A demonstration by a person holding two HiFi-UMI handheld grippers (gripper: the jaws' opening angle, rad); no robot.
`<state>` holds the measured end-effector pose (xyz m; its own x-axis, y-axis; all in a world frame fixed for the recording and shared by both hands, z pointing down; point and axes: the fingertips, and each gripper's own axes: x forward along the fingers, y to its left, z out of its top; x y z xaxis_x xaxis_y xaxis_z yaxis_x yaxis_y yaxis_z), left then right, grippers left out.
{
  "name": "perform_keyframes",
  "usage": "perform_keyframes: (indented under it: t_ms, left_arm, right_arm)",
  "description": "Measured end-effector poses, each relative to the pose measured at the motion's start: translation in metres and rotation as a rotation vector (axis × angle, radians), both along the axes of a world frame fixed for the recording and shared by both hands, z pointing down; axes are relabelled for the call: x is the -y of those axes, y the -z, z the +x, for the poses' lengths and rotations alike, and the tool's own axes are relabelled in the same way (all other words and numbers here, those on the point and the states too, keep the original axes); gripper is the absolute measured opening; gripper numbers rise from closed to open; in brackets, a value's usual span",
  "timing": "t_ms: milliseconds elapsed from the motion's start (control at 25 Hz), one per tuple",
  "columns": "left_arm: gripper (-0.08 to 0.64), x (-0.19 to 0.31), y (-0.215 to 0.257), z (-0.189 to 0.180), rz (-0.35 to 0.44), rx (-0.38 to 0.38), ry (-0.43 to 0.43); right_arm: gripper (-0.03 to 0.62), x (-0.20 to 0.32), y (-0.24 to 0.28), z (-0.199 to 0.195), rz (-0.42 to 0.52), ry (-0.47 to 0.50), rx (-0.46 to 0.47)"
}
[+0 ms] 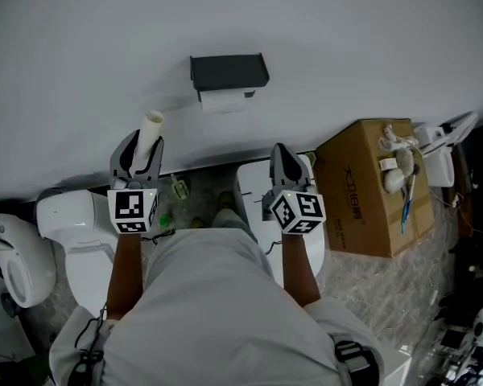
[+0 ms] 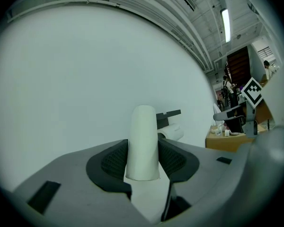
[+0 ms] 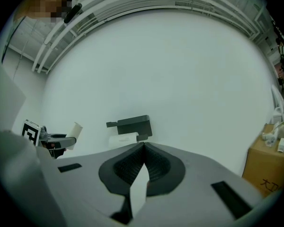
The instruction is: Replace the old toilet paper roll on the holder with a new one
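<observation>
One cardboard tube clamped in the left claw — right claw clenched empty — one roll, seemingly, on holder.

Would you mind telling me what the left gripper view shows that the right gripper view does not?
Only the left gripper view: the left gripper up close, pads pressed on the sides of the white tube. Only the right gripper view: the right gripper up close, jaws shut together on nothing. Both: that tube, the black holder with a paper roll under it, and the cardboard box.
</observation>
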<state>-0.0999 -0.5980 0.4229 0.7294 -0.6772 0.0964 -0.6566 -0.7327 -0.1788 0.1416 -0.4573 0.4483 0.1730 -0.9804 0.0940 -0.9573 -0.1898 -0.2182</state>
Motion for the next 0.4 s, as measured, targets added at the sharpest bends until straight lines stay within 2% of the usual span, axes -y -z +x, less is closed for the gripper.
perform_keyframes:
  t_ms: [400]
  left_arm:
    - [0.209, -0.0009, 0.0023, 0.0033, 0.010, 0.004, 0.005]
  right_arm:
    - [0.002, -0.0011, 0.0006, 0.0064, 0.021, -0.001, 0.021]
